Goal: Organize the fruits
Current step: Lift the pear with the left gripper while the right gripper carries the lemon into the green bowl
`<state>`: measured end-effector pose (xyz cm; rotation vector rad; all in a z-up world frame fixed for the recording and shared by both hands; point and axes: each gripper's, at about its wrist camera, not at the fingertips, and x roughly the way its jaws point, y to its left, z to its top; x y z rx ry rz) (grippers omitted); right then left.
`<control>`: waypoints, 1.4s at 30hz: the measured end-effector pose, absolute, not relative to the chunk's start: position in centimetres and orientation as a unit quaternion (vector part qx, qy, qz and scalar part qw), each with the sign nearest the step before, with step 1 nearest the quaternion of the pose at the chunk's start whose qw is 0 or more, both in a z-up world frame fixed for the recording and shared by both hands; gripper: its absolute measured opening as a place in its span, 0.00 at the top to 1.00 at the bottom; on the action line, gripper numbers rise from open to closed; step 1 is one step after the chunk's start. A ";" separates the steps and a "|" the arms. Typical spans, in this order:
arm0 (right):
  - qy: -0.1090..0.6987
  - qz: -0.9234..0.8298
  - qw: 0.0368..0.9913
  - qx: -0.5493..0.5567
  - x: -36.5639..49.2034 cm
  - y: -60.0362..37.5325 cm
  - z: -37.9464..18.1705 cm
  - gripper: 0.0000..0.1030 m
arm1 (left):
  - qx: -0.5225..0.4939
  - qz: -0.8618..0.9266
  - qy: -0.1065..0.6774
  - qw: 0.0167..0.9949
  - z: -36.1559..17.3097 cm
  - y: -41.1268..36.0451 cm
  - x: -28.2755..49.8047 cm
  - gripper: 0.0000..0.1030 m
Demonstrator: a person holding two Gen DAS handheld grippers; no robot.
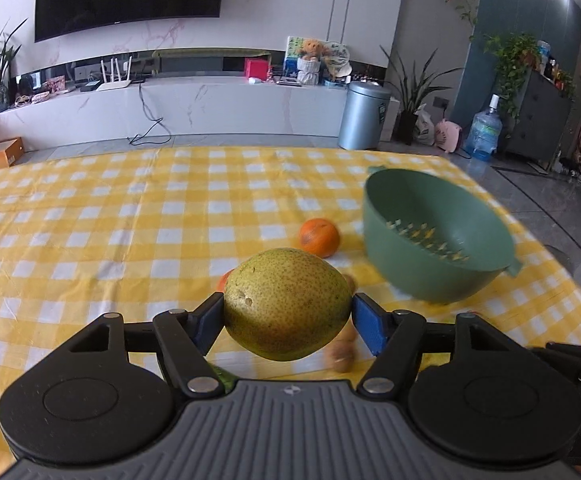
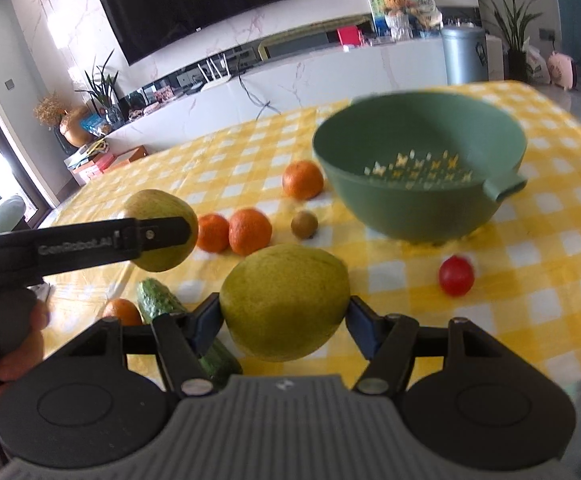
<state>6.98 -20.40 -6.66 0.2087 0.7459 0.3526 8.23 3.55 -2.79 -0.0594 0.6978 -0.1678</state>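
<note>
My left gripper clamps a pear at its widest girth, above the cloth. My right gripper pinches another pear likewise. Both look firm, heavy, smooth-skinned, so bruising seems likelier than slipping. The bowl waits ahead.

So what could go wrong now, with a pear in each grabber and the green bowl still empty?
1. Each round yellow-green pear is pinched only at its sides by a hand-held gripper, so either could slip and fall.
2. The two carried pears are close together and might bump on the way to the green plastic strainer bowl.
3. A dropped pear could knock the small red tomato rolling.
</note>
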 end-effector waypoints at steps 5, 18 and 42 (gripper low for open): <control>0.339 0.175 0.922 0.064 7.0 -21.7 -4.3 0.38 | -0.041 -0.106 0.334 0.936 -0.4 1.9 8.2 0.23; 0.326 0.168 0.930 -0.015 12.7 -27.3 -0.1 0.38 | -0.031 -0.152 0.340 0.928 2.4 -4.3 13.3 0.23; 0.443 0.233 0.853 -0.146 25.4 -26.1 -5.4 0.38 | 0.039 -0.192 0.454 0.869 -3.2 -9.0 23.1 0.23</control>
